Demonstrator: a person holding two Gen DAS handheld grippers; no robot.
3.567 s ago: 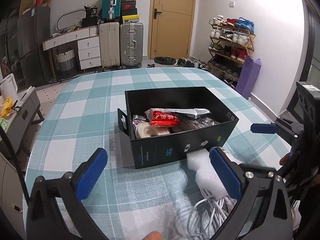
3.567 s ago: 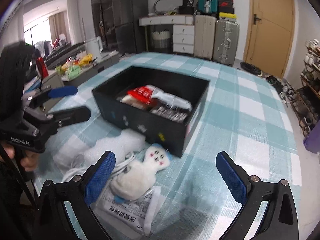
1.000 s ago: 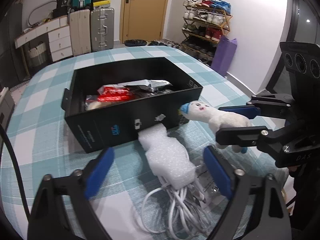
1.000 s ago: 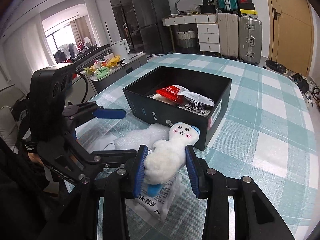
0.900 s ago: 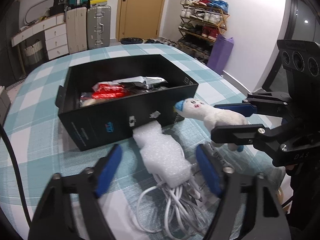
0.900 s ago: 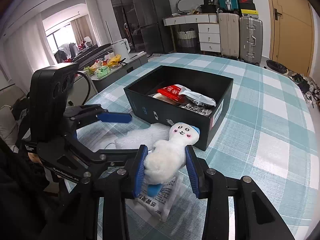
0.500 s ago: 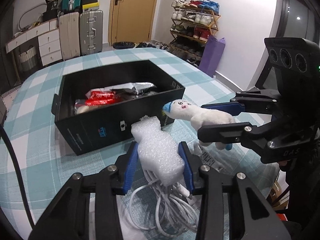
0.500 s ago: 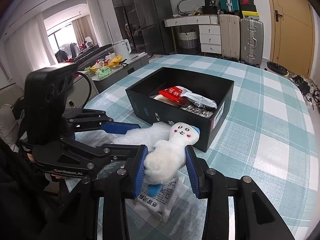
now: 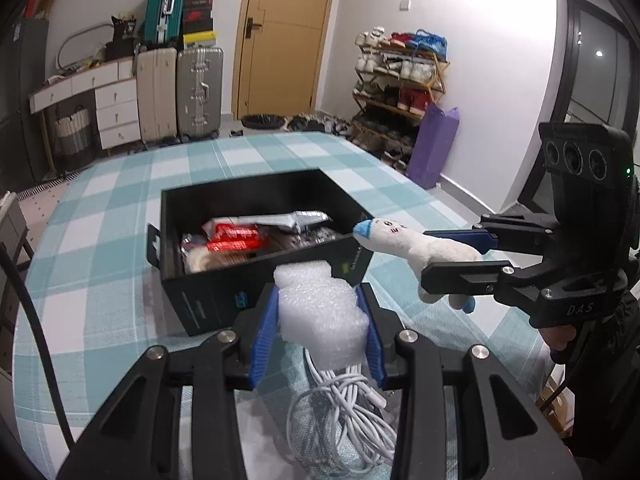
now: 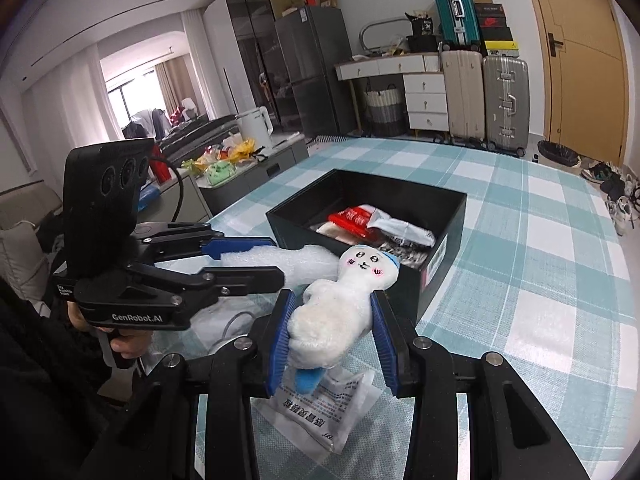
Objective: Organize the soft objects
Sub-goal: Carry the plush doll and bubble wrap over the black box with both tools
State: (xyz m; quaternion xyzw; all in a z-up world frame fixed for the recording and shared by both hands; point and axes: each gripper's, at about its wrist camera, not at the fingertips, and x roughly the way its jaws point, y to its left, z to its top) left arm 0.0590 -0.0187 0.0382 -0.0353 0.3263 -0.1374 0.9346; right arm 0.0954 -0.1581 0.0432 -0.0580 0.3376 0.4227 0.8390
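Left gripper [image 9: 320,322]: we see it clamp the foam [image 9: 320,308].
Right gripper [image 10: 332,328]: we see it pinch the plush [image 10: 340,304].

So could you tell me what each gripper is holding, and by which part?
The left gripper clamps the foam roll across its near end; the right gripper clamps the plush toy around its body.

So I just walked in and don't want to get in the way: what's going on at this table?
A person is tidying soft things into the black box, a gripper in each hand. The left gripper has just closed on the white foam wrap, with white cables beneath it. The right gripper is shut on the white plush toy, held near the box. Neither is in the box yet; snack packets already are.
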